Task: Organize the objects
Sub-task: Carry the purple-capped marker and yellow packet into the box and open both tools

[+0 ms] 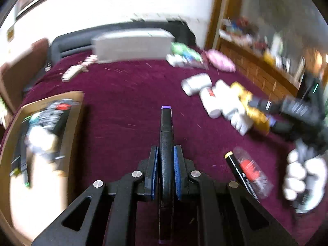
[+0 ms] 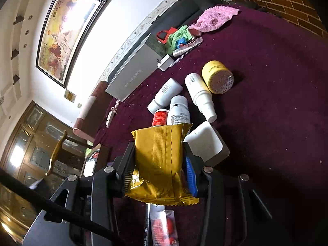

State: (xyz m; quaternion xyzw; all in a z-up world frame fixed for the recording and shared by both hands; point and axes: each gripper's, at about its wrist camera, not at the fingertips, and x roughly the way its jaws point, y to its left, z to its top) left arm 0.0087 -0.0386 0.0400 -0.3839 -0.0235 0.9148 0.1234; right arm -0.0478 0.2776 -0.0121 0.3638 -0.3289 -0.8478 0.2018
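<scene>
My left gripper [image 1: 166, 153] is shut on a black marker [image 1: 166, 131] with a purple end cap, held above the maroon cloth. At the left stands a cardboard box [image 1: 75, 123] with several items inside. In the left wrist view the right gripper [image 1: 264, 110] shows at the far right with the gold packet [image 1: 252, 106] in it and a white-gloved hand [image 1: 305, 180] behind. In the right wrist view my right gripper [image 2: 158, 157] is shut on that gold foil packet [image 2: 162, 155], just before a cluster of white bottles [image 2: 178, 106] and a yellow jar [image 2: 217, 80].
Another black marker [image 1: 239, 172] and a clear packet with red contents [image 1: 252, 170] lie at the near right. A grey flat box [image 2: 133, 71], a white charger [image 2: 165, 62], green and pink cloths [image 2: 213, 18] and a white square lid [image 2: 205, 141] sit on the maroon cloth [image 2: 266, 123].
</scene>
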